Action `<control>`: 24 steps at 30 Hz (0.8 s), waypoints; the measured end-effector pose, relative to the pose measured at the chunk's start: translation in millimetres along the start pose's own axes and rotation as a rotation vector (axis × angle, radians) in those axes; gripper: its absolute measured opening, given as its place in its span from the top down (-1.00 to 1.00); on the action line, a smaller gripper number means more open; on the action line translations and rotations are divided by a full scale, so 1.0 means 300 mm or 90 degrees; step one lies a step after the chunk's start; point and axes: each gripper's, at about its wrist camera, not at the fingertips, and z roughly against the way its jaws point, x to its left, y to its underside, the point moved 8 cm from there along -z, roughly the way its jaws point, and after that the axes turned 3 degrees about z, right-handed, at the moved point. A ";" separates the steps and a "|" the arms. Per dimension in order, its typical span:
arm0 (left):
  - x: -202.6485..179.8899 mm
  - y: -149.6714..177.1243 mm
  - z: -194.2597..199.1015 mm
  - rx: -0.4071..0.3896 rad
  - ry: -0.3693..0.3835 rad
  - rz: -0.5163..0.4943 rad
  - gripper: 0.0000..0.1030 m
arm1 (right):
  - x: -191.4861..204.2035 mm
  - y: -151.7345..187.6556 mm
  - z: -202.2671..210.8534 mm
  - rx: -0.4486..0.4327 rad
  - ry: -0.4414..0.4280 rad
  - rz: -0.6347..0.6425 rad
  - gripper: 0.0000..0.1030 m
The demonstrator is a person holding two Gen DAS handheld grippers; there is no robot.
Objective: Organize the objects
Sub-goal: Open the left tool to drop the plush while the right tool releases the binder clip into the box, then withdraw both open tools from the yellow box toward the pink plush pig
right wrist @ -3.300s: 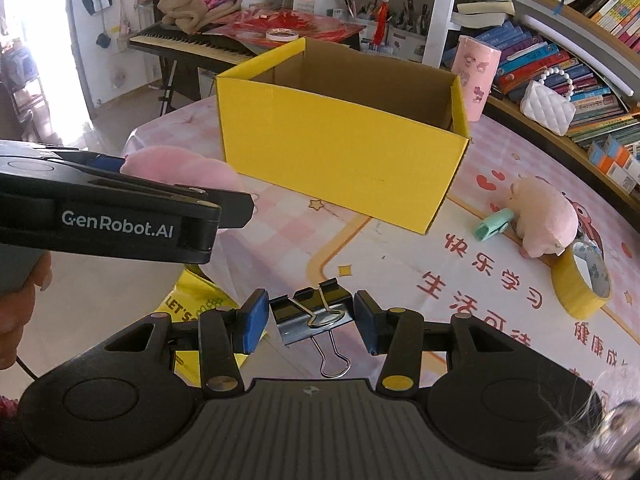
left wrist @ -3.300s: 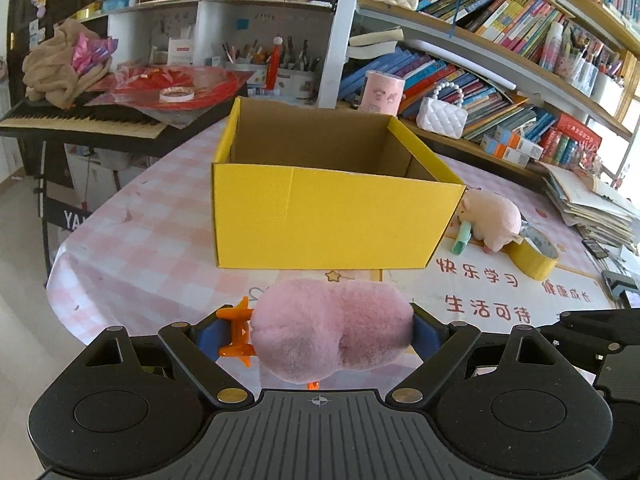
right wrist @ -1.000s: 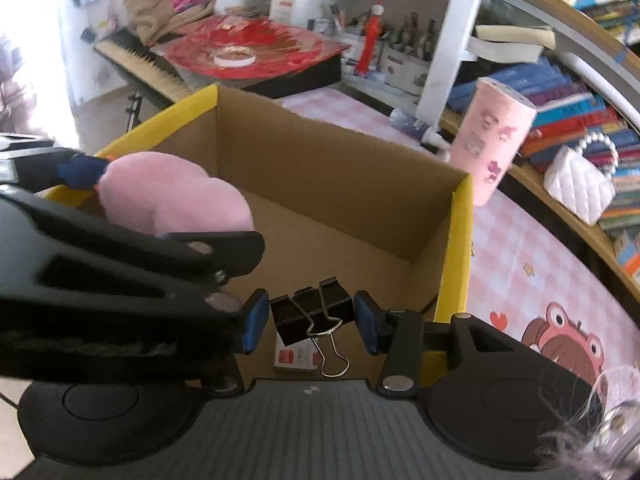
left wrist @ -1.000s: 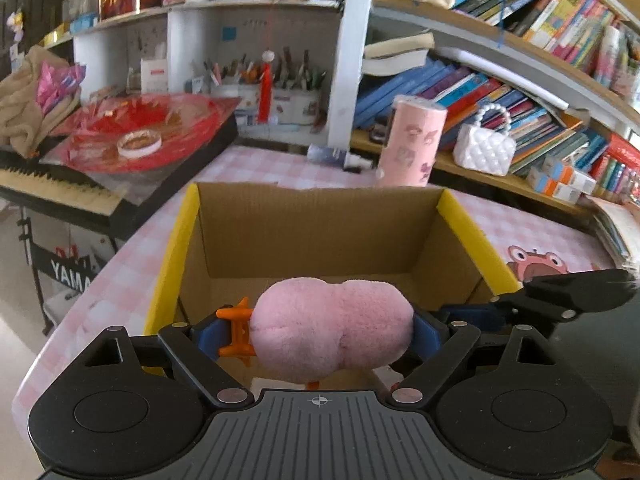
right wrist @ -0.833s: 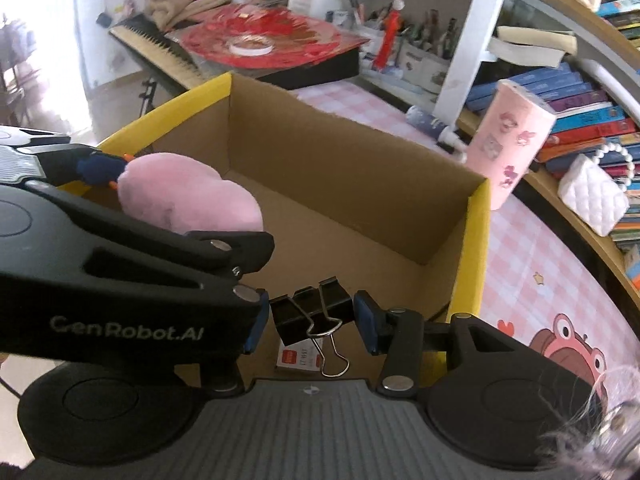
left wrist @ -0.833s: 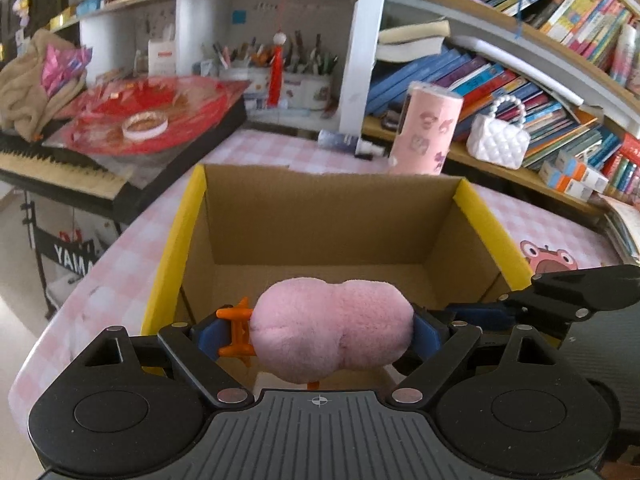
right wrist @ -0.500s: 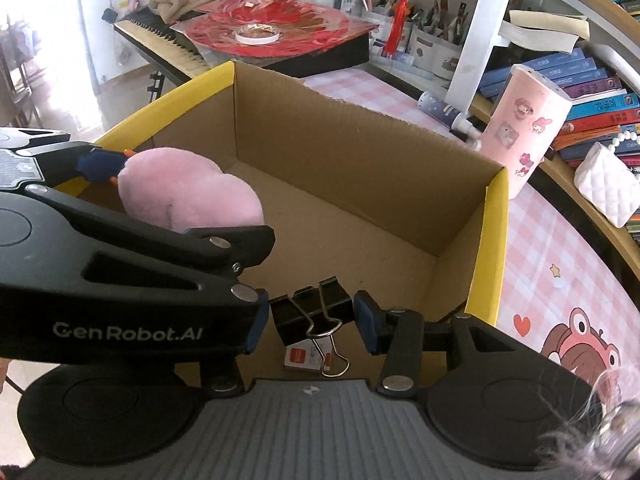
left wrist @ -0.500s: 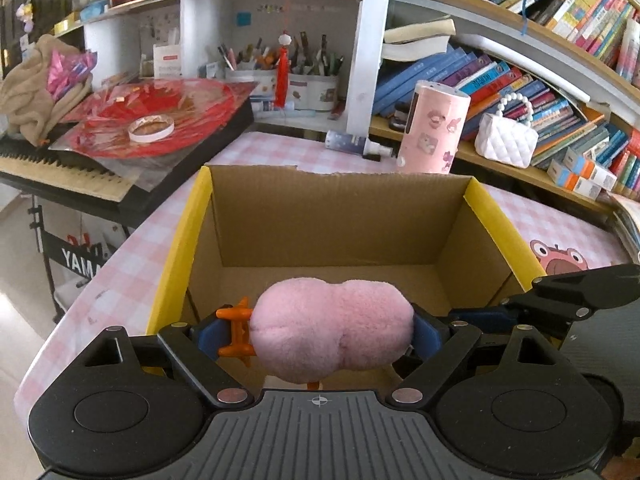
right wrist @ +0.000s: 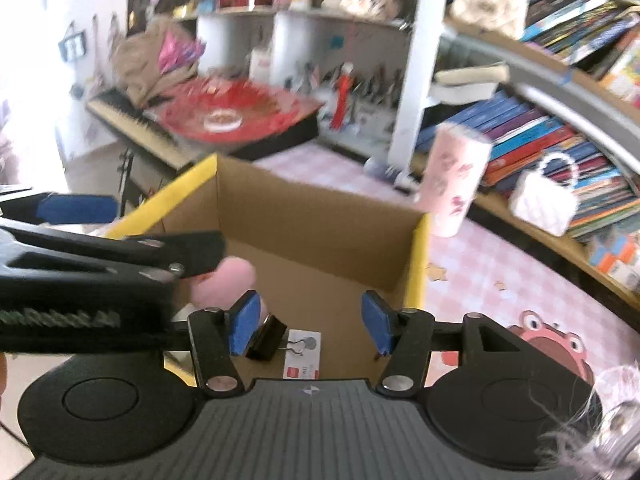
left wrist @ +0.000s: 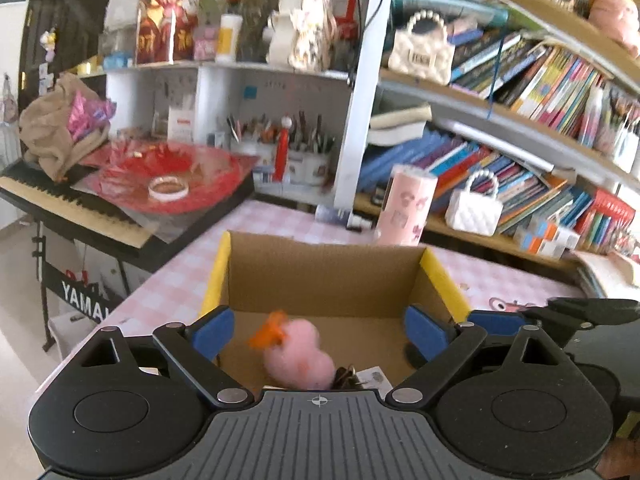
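Both the left gripper (left wrist: 318,326) and the right gripper (right wrist: 308,324) hang spread wide and empty over the yellow cardboard box (left wrist: 444,280). Beneath them on its floor lie the pink plush toy (left wrist: 298,354) and black binder clip (right wrist: 266,338), beside a small card (right wrist: 304,354). Judging by that, both items are stowed.

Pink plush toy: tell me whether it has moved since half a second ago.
Yes. The pink plush toy has left the open left gripper and dropped down into the yellow box.
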 end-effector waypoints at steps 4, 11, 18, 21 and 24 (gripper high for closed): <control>0.028 0.027 0.077 -0.011 -0.008 0.002 -0.84 | -0.005 0.031 0.086 -0.016 0.038 -0.030 -0.08; 0.073 0.154 0.184 0.023 -0.017 -0.006 -0.84 | 0.035 0.150 0.192 -0.005 0.094 -0.056 -0.12; 0.107 0.269 0.271 0.050 -0.032 -0.046 -0.84 | 0.102 0.307 0.276 0.033 0.136 -0.103 -0.15; 0.117 0.318 0.296 0.069 -0.042 -0.055 -0.84 | 0.140 0.363 0.311 0.044 0.151 -0.113 -0.18; 0.116 0.349 0.320 0.083 -0.032 -0.060 -0.84 | 0.179 0.409 0.321 0.070 0.149 -0.102 -0.13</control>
